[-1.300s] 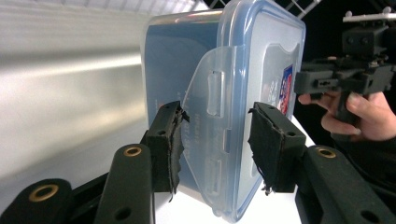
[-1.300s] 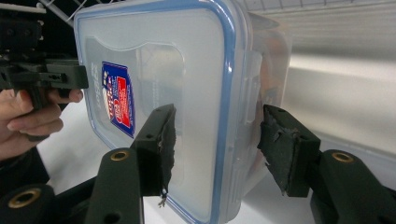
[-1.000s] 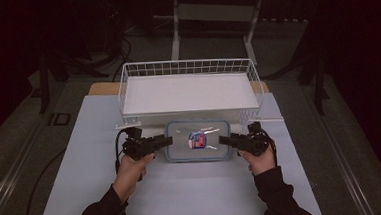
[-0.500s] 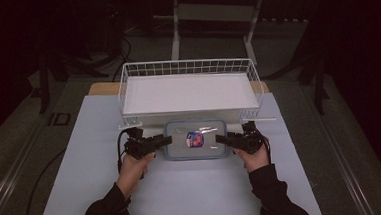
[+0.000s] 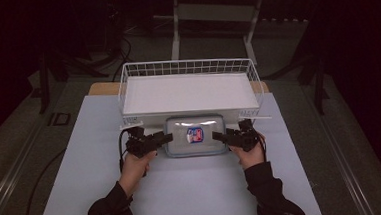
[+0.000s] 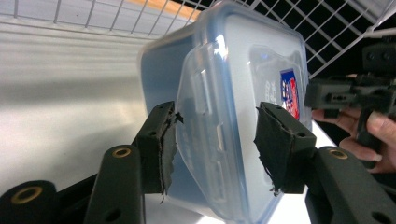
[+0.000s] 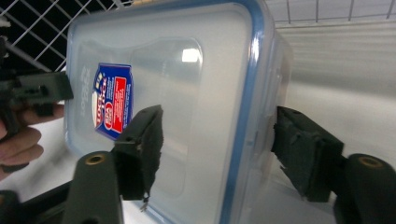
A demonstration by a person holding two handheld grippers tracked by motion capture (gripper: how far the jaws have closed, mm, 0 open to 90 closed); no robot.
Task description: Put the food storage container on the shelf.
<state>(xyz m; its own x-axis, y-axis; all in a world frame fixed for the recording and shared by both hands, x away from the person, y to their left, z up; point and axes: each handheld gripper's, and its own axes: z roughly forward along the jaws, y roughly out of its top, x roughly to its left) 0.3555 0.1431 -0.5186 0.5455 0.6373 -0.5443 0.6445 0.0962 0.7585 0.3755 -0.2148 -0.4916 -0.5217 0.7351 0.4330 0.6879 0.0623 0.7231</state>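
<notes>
Clear rectangular plastic container with blue-rimmed lid (image 5: 195, 135), on the pale table (image 5: 183, 188) just before a white wire basket (image 5: 190, 87); left gripper (image 5: 166, 137) and right gripper (image 5: 216, 135) wide, jaws straddling its ends.

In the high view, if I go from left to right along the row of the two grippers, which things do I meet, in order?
Left gripper → clear plastic container with blue-rimmed lid → red and blue label on its lid → right gripper.
</notes>
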